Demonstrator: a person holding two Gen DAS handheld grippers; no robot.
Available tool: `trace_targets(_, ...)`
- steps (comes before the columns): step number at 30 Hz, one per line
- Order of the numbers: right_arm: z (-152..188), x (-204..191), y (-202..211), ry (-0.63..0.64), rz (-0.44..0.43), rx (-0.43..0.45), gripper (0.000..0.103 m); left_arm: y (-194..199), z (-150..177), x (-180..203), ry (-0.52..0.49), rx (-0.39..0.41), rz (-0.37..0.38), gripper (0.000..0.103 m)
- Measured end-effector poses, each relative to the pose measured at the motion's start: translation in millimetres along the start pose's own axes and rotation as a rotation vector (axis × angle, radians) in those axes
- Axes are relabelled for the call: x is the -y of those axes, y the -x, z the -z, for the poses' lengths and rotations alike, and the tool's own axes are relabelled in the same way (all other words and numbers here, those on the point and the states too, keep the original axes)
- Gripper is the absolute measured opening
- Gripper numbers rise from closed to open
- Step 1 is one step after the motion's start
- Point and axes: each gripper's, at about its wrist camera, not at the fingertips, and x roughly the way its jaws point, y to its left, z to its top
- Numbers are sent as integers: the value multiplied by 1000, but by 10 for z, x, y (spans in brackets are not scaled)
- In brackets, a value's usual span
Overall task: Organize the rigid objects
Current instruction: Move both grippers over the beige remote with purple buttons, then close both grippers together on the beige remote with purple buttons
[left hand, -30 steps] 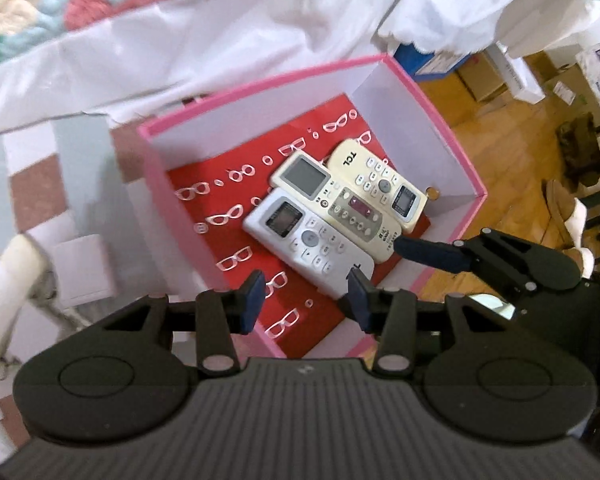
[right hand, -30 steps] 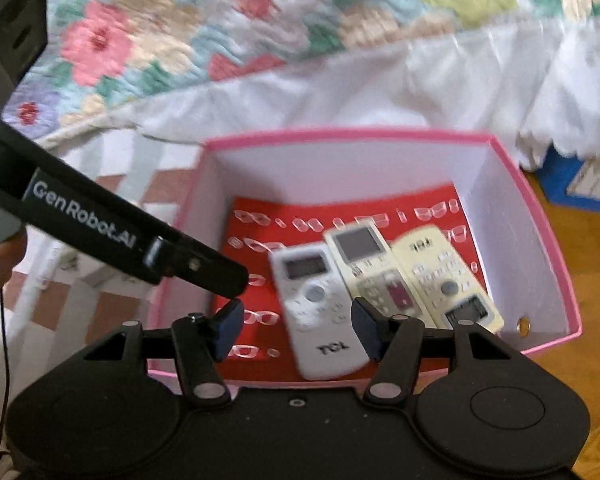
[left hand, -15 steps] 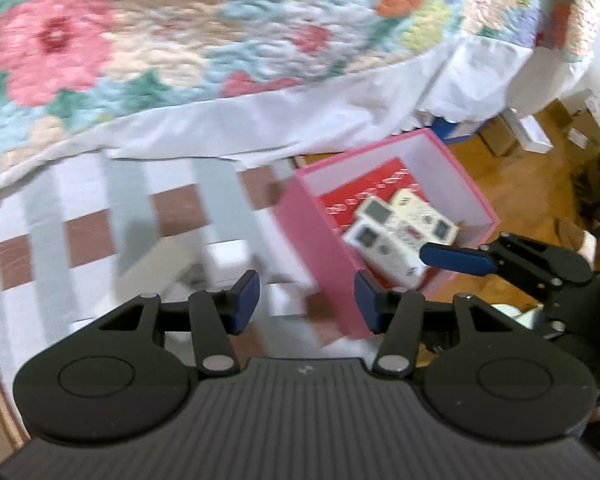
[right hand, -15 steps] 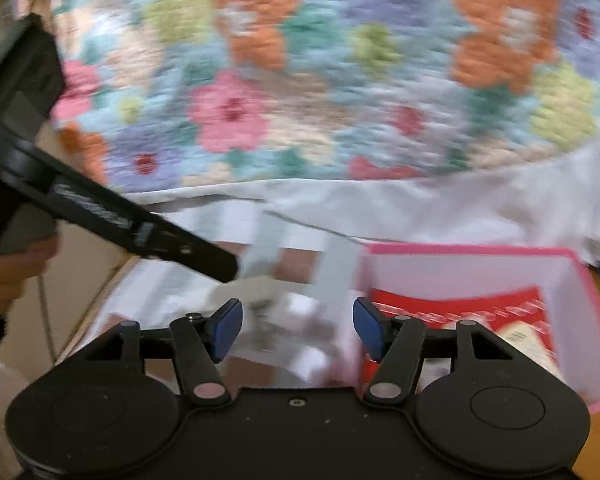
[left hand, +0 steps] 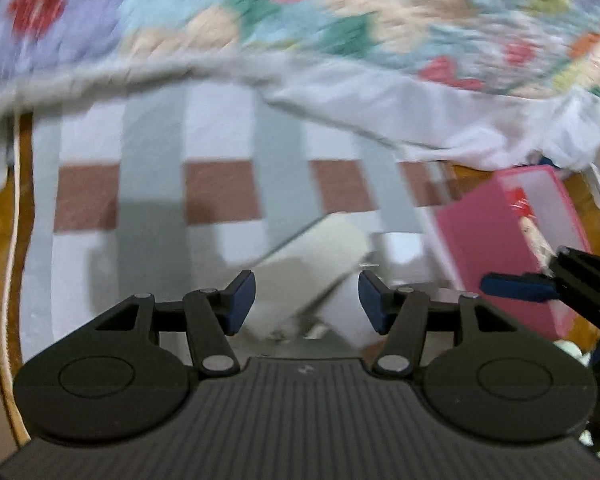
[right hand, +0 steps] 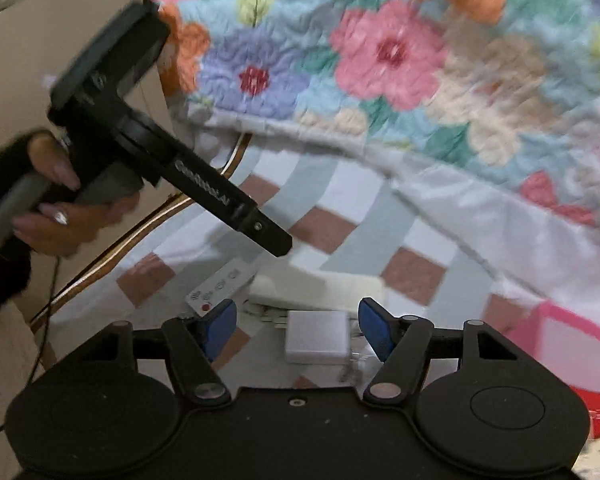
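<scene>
Checked cloth covers desk beside floral quilt. Pink box at right already holds remotes, only partly visible. Left to sort: slim white remote, cream remote, white charger, clustered near. Left claw half open, empty, jaws just widened, over blurred cream remote. Right claw wide, empty, jaws just widened, charger between but untouched. Claws close together; crowding risk.
</scene>
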Motion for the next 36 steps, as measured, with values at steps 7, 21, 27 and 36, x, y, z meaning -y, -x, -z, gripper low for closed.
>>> trace_targets(7, -18, -83, -603, -74, -132, -86, 47, -501, -38, -215, 11, -2, 19, 56)
trace_targets(21, 123, -158, -1149, -101, -16, -183, 19, -735, -30, -245, 47, -12, 81, 53)
trace_targets(27, 161, 5, -1107, -230, -58, -184, 29, -736, -15, -397, 173, -96, 185, 53)
trace_targets(36, 102, -35, -1155, -317, -66, -201, 46, -676, 86, -260, 148, -121, 111, 52)
